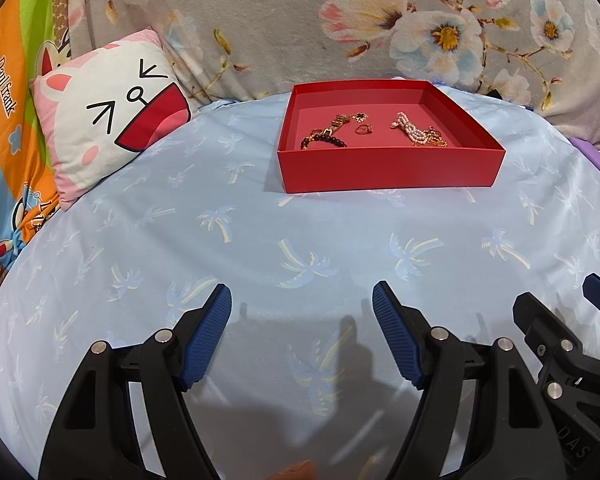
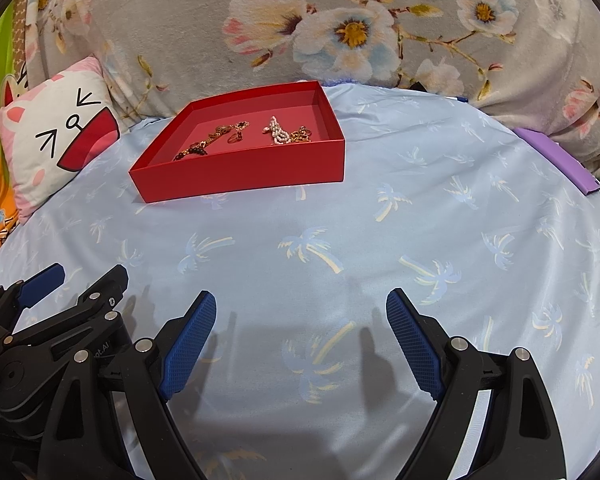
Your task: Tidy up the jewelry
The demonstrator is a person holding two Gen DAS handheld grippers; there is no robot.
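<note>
Red tray (image 1: 388,168) on palm-print sheet (image 1: 260,240), well ahead of both grippers; holds dark bead bracelet (image 1: 324,141), ring (image 1: 363,129), pearl strand (image 1: 410,130). Left gripper (image 1: 302,300) spread, empty. Right gripper (image 2: 302,308) spread, empty. Cartoon pillow (image 1: 112,112) left of tray, apart. Floral blanket (image 1: 280,20) behind. Bare sheet between grippers and tray

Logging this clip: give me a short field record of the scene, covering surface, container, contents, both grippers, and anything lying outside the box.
surface: light blue palm-print sheet
container: red box, open, no lid in view
contents: dark bead bracelet, ring, pearl strand, gold pieces
left gripper: open, empty, short of the box
right gripper: open, empty
outside box: cartoon pillow; no jewelry visible
</note>
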